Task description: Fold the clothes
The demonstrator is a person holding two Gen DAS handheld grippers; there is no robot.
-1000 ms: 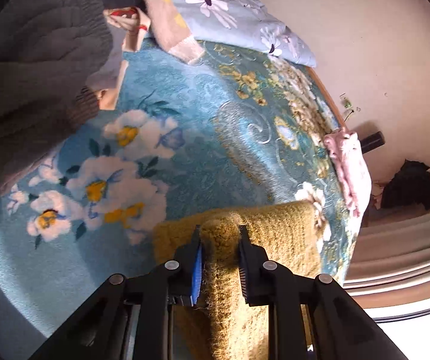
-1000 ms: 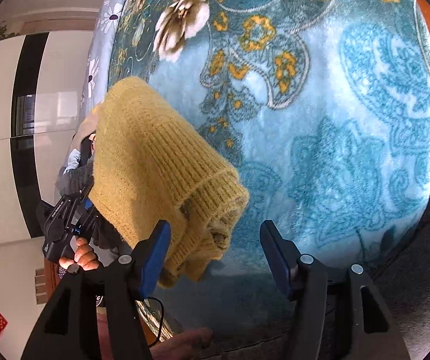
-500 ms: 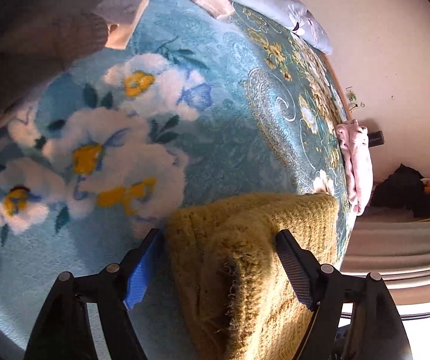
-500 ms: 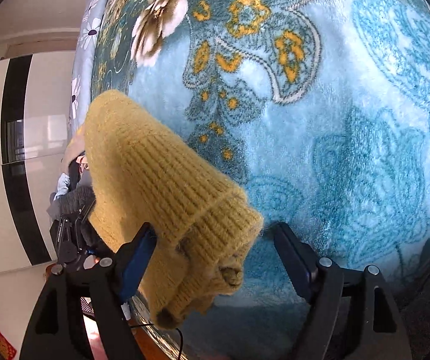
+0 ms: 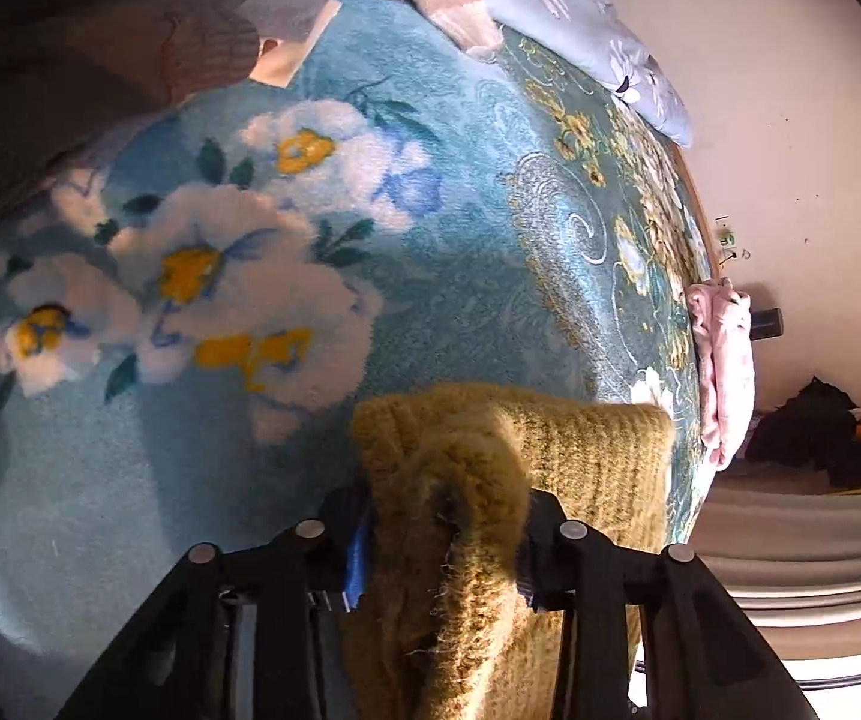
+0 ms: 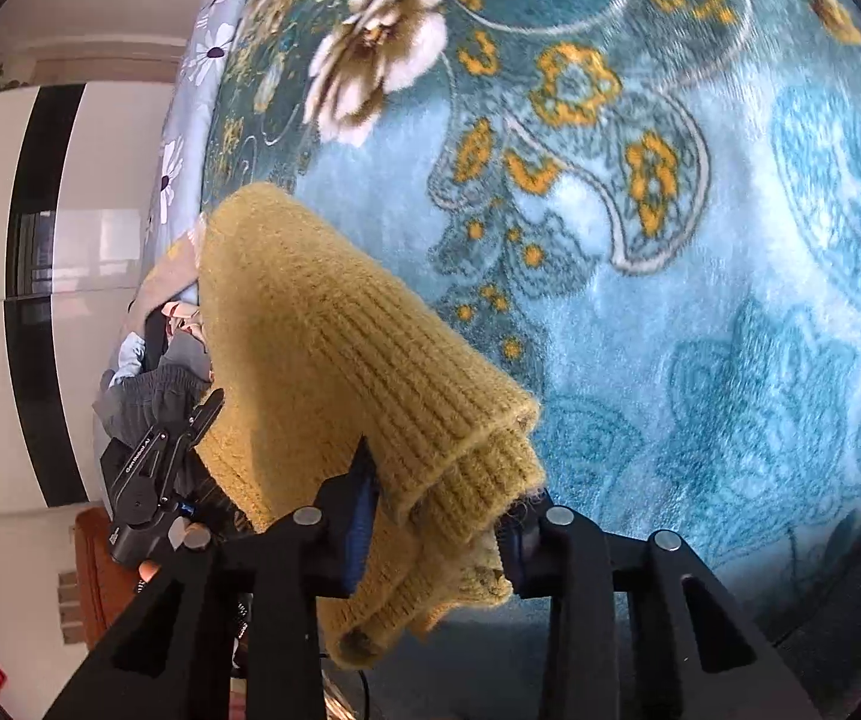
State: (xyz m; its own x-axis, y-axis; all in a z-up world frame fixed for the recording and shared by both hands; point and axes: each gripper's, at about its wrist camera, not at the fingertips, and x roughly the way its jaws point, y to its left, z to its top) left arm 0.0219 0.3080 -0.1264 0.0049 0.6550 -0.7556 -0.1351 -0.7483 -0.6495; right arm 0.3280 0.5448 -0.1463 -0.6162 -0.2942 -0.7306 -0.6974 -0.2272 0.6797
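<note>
My left gripper [image 5: 445, 540] pinches one bunched end of the yellow knit sweater [image 5: 586, 450]; the folded bundle spans lengthwise between my hands over the floral blanket [image 6: 700, 240]; my right gripper [image 6: 436, 525] is clamped on the opposite end

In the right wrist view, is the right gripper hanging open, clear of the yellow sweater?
No. The right gripper has both fingers pressed against a bunched end of the yellow sweater above the floral blanket.

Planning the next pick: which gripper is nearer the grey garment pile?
Left. The left gripper sits right beside the grey garment pile; the right gripper grips the far end of the yellow sweater.
</note>
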